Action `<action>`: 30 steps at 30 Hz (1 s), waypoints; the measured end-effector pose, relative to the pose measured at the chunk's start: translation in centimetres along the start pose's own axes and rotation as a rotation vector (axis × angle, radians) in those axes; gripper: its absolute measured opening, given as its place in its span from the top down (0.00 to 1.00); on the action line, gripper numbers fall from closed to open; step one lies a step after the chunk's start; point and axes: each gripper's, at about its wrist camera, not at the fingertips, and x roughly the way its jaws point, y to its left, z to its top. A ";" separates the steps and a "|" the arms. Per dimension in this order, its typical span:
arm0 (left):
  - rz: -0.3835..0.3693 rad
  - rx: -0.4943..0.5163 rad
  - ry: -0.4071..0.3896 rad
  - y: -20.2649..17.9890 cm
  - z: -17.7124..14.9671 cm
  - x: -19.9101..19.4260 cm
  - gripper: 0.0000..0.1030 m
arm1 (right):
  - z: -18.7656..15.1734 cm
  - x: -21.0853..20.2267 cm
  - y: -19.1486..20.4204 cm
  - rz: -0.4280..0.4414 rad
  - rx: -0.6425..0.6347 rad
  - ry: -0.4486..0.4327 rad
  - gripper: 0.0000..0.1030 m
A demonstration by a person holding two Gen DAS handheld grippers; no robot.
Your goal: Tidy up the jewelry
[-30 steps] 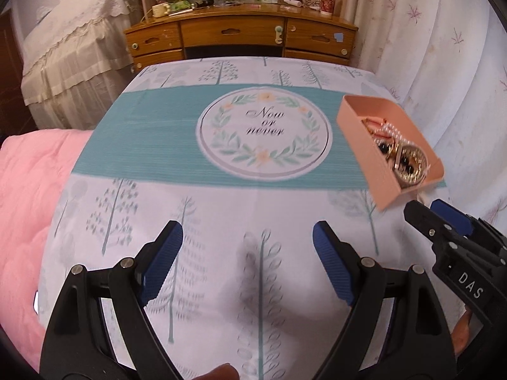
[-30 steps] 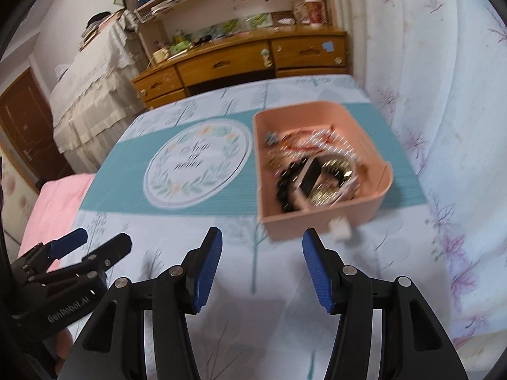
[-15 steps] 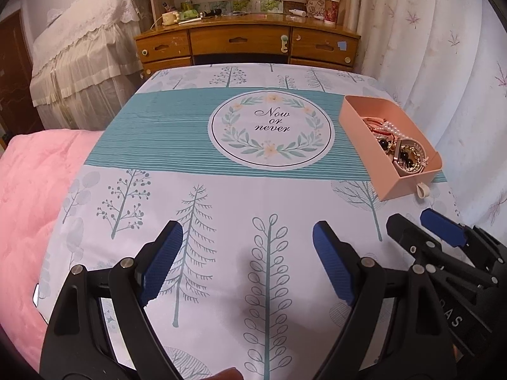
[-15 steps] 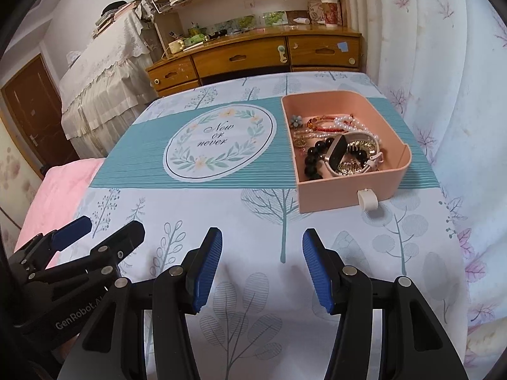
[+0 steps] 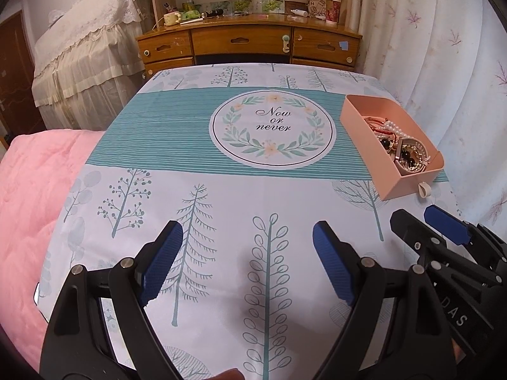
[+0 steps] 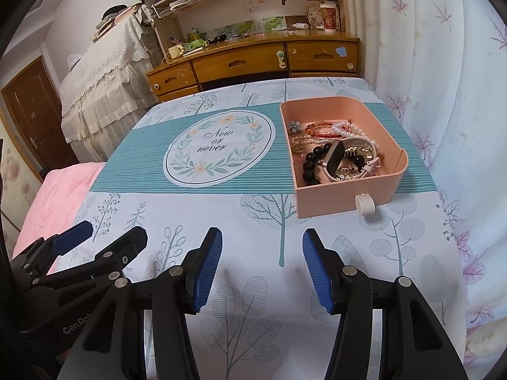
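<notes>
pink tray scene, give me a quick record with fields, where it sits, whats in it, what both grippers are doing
surface: tablecloth with tree print and a teal band
tray: pink tray, on the cloth's right side, white tab on its near wall
contents: tangled jewelry: pearl strand, red bracelet, black beads, a watch, a flower piece
left gripper: open, empty, above the cloth
right gripper: open, empty, short of the tray
background: wooden desk

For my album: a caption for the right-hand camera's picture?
Open right gripper faces a pink tray of tangled jewelry on a tree-print cloth.
</notes>
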 end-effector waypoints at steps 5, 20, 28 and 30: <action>0.003 0.000 0.006 0.0 0.0 0.3 0.20 | 0.1 0.3 -0.1 0.004 0.003 0.008 0.48; 0.006 -0.001 0.023 0.2 -0.1 1.0 0.20 | -0.1 1.3 -0.3 0.003 0.006 0.020 0.48; 0.004 -0.004 0.025 0.4 -0.2 1.1 0.20 | -0.1 1.3 -0.2 0.004 0.008 0.023 0.48; 0.005 -0.004 0.026 0.4 -0.2 1.1 0.20 | -0.1 1.3 -0.2 0.004 0.007 0.022 0.48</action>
